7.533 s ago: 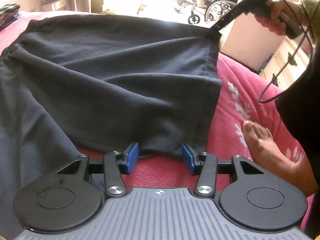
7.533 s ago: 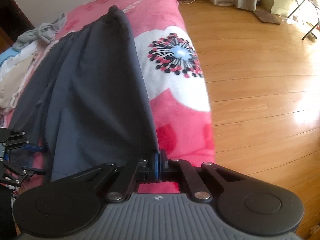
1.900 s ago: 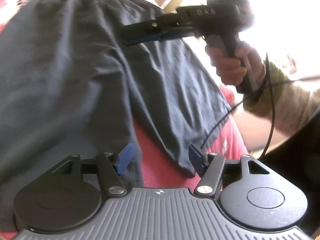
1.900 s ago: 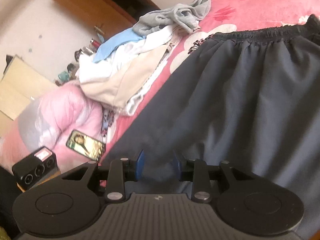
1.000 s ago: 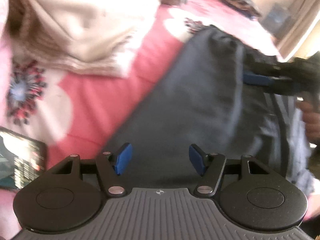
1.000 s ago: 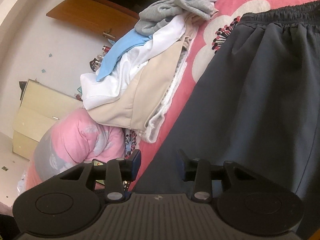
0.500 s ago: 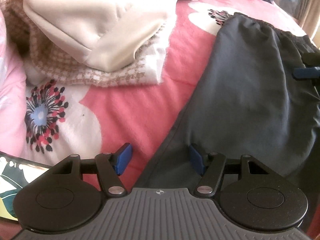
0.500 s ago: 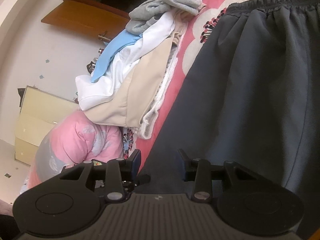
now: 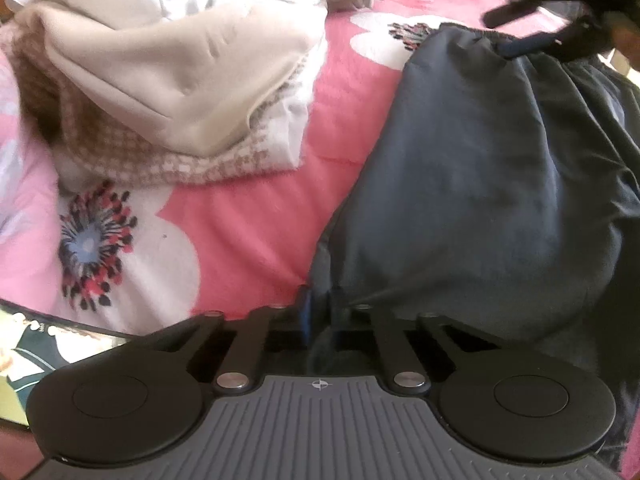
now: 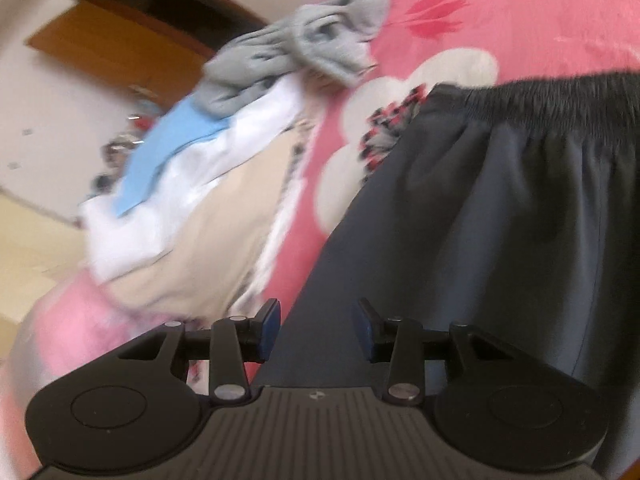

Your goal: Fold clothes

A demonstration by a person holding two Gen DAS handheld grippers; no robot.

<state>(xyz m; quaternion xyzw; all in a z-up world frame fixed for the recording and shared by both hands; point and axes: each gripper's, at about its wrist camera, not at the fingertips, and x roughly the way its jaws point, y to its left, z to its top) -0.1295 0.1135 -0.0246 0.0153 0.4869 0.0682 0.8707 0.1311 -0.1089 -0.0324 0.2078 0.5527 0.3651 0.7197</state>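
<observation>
Dark grey shorts (image 9: 472, 176) lie folded lengthwise on the pink flowered bed cover (image 9: 248, 216). My left gripper (image 9: 318, 312) is shut on the near hem corner of the shorts. In the right wrist view the shorts (image 10: 480, 220) fill the right side, their elastic waistband (image 10: 540, 92) at the top. My right gripper (image 10: 316, 326) is open above the shorts' left edge, holding nothing. It also shows in the left wrist view (image 9: 532, 46), near the waistband.
A pile of unfolded clothes (image 9: 168, 68), cream, white and checked, lies left of the shorts; it also shows in the right wrist view (image 10: 200, 184) with a grey garment (image 10: 304, 48) on top. A phone (image 9: 36, 344) lies at the near left.
My left gripper has closed on the hem corner of the shorts. My right gripper has moved up along the shorts toward the waistband and stays open.
</observation>
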